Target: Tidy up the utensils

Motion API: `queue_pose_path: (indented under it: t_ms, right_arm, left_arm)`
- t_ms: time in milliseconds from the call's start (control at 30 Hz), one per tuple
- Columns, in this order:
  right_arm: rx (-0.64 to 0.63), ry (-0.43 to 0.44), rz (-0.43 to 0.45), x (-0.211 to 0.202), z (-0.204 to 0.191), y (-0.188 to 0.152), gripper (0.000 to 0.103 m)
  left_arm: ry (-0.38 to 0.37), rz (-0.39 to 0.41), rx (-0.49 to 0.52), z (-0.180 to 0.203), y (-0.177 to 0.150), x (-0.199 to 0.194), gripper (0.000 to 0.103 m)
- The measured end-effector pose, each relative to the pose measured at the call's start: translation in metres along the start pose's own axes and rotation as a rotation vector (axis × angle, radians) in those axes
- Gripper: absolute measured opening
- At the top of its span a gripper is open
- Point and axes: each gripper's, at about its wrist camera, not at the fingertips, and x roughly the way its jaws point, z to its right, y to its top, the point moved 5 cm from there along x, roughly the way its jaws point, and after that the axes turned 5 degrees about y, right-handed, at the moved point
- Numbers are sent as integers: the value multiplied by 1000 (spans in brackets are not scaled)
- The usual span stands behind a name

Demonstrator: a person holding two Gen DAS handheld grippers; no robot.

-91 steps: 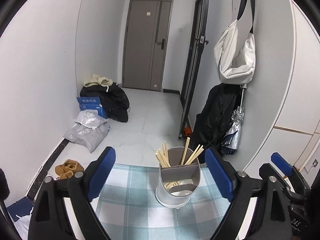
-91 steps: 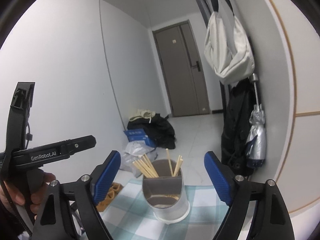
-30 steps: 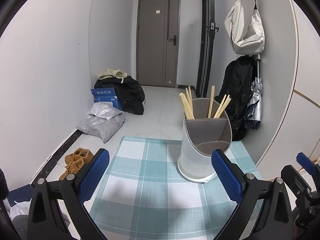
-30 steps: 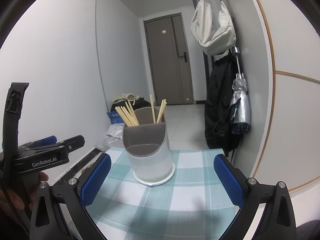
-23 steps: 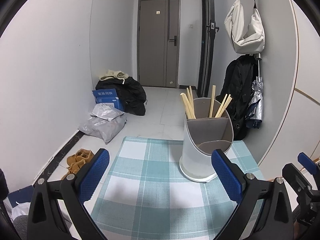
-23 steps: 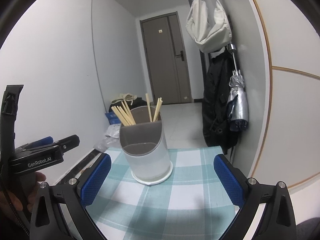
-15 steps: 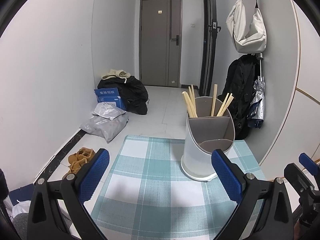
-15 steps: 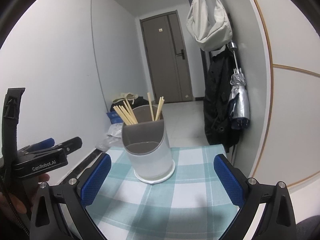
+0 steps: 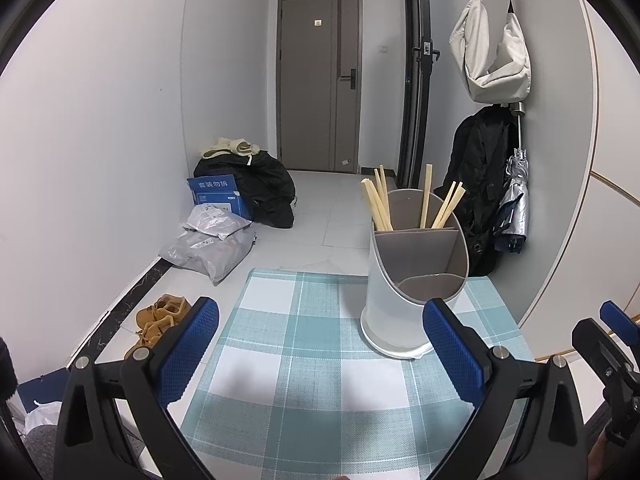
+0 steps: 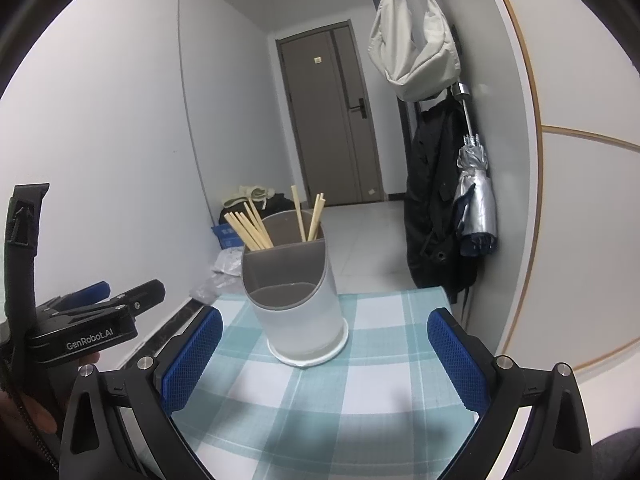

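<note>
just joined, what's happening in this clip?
A person holds two tools over a checked tablecloth. The left tool and right tool are both open and empty. The utensil holder stands upright on the cloth with the chopsticks in its rear compartments; the front compartment's contents aren't visible.

Beige bag (image 9: 493, 56) hangs above black coat (image 9: 478, 184) and silver umbrella (image 9: 514, 208); brown shoes (image 9: 158, 318) on floor

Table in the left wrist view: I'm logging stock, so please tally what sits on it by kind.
utensil holder: 1
checked cloth: 1
chopsticks: about 8, all in the holder; the bunched ones overlap
Total: about 10
</note>
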Motion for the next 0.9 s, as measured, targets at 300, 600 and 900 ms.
queue_pose_path:
  t_ms: [300,600,900]
  right_arm:
    - [12,-1,3,0,1,0,103]
    - [12,-2,3,-1,1,0,103]
    - [14,-1,-3,0,0,-1,103]
  left_arm:
    - [-3,-21,-3,0,-2,2,99]
    - [-5,-19,0,0,-3,1,99]
    - [-5,-17,-1,-1,-2,1,99]
